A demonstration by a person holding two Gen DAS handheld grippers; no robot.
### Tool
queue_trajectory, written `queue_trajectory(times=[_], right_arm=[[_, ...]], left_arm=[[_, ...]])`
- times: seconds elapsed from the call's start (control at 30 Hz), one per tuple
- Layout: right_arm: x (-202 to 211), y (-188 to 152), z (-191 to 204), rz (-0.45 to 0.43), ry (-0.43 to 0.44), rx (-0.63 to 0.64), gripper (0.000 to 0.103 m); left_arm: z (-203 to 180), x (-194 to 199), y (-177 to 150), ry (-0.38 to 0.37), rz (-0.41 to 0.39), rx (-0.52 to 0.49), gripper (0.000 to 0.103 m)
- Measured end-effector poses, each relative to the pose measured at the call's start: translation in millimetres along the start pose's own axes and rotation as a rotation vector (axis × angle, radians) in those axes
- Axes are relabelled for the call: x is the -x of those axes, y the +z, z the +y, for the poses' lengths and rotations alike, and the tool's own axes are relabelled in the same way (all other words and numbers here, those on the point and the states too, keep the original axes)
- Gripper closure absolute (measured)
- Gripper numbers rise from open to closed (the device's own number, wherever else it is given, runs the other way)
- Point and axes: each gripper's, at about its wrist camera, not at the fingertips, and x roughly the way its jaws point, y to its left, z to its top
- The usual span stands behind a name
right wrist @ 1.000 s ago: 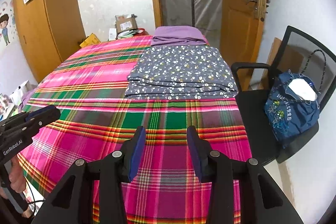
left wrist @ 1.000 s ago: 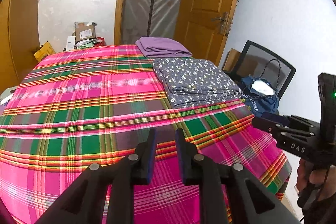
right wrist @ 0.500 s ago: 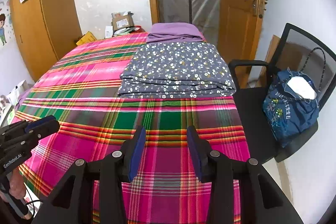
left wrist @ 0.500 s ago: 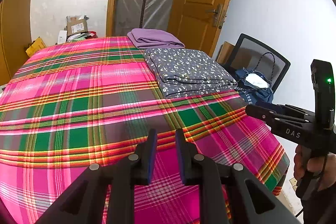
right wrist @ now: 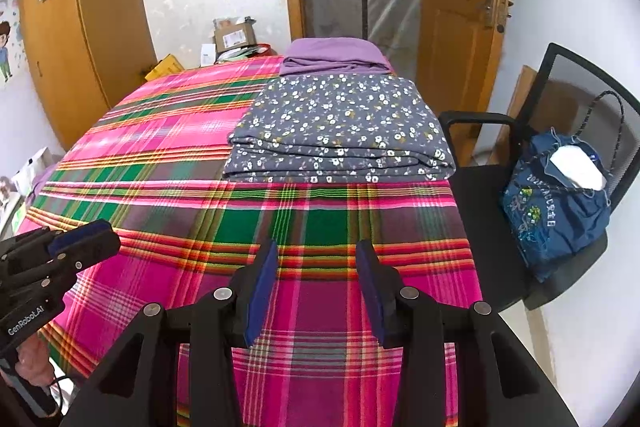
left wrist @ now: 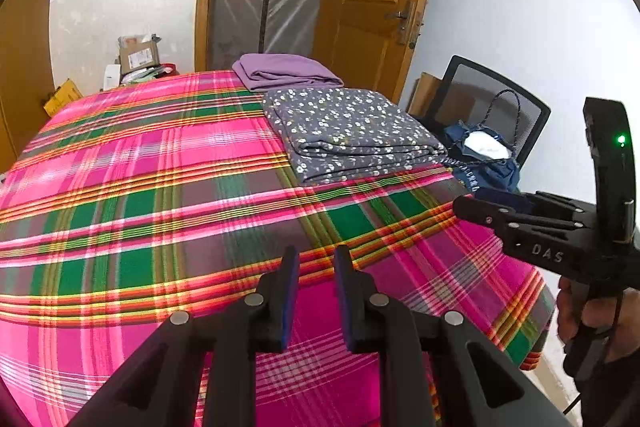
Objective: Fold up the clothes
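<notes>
A folded grey floral cloth [left wrist: 352, 131] [right wrist: 340, 131] lies on the far right part of a pink and green plaid bed cover [left wrist: 160, 195] [right wrist: 168, 147]. Behind it rests a folded purple cloth [left wrist: 284, 71] [right wrist: 332, 55]. My left gripper [left wrist: 316, 267] hovers over the cover's near edge, open by a narrow gap with nothing in it; it also shows at the left of the right wrist view [right wrist: 84, 243]. My right gripper [right wrist: 316, 255] is open wider, empty, above the near right part of the cover, well short of the floral cloth. In the left wrist view it [left wrist: 480, 207] enters from the right.
A black mesh chair [right wrist: 568, 115] with a blue bag [right wrist: 556, 203] stands right of the bed. A wooden door [right wrist: 452, 7] and a plastic-covered doorway are behind. A wardrobe [right wrist: 84, 27] stands at the left, and boxes [right wrist: 234, 35] sit past the bed's far edge.
The left wrist view has tilted a little, so the folded cloths sit slightly higher and further left in it. Both grippers keep the same jaw gap. Nothing was taken or released.
</notes>
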Motion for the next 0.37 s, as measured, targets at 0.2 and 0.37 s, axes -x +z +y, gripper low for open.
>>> queue_trajectory(times=[0.2,0.37], right_arm=[[-2.7,-2.1,-1.2,0.012,0.000,-0.002,0.061],[-3.4,-3.1,-3.1,0.015,-0.001,-0.007,0.061]], left_arm=[[2.6,-0.8,0.8,0.010,-0.012,0.037,0.085],[5.0,1.0,3.1,0.025,-0.033,0.050,0.085]])
